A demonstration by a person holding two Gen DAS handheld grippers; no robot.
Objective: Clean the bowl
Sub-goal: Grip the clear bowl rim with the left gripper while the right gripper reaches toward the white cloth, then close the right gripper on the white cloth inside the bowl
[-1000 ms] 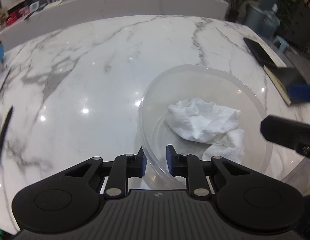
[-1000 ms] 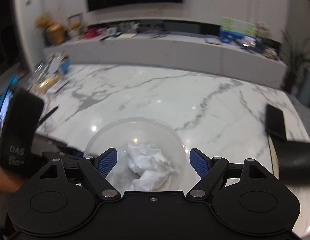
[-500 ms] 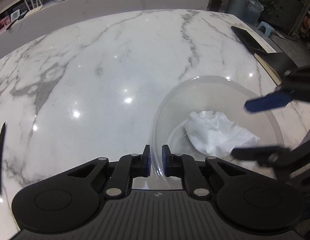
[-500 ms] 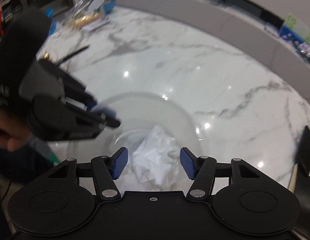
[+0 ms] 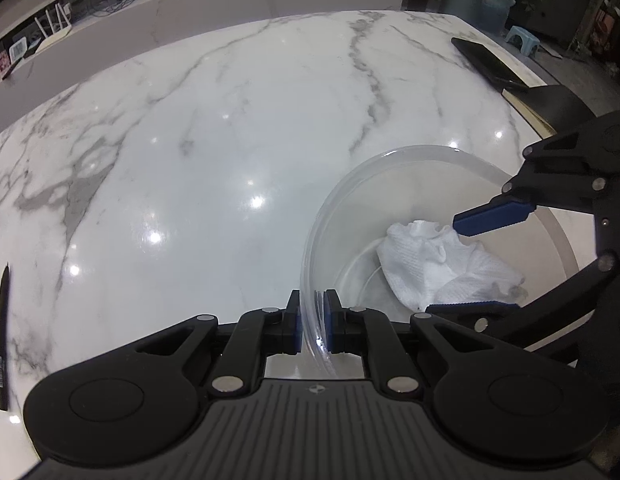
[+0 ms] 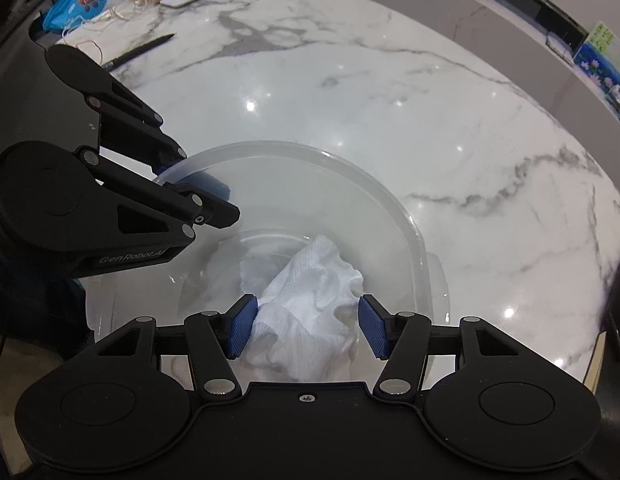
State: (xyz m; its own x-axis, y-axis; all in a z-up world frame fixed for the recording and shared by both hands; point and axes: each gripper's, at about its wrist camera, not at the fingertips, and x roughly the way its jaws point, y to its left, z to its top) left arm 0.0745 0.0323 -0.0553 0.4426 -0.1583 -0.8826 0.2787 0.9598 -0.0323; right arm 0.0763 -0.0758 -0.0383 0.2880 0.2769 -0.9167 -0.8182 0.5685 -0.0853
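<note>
White marble table [image 5: 238, 128] with grey veining, glossy, ceiling lights reflected as bright spots. Directly on it: clear plastic bowl [image 5: 329, 216] near the front edge; black pen [image 6: 138, 53] off to the left side; blue snack bag [image 6: 80, 2] with loose thin cords beside it at the far left corner; flat black device [image 5: 487, 62] at the right edge.

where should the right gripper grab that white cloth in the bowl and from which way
Take the cloth at its raised, crumpled middle, coming straight down from above. The bowl walls block a sideways approach, and the bunched folds give the pads something to pinch. The right gripper is open astride it; the left gripper clamps the rim.
</note>
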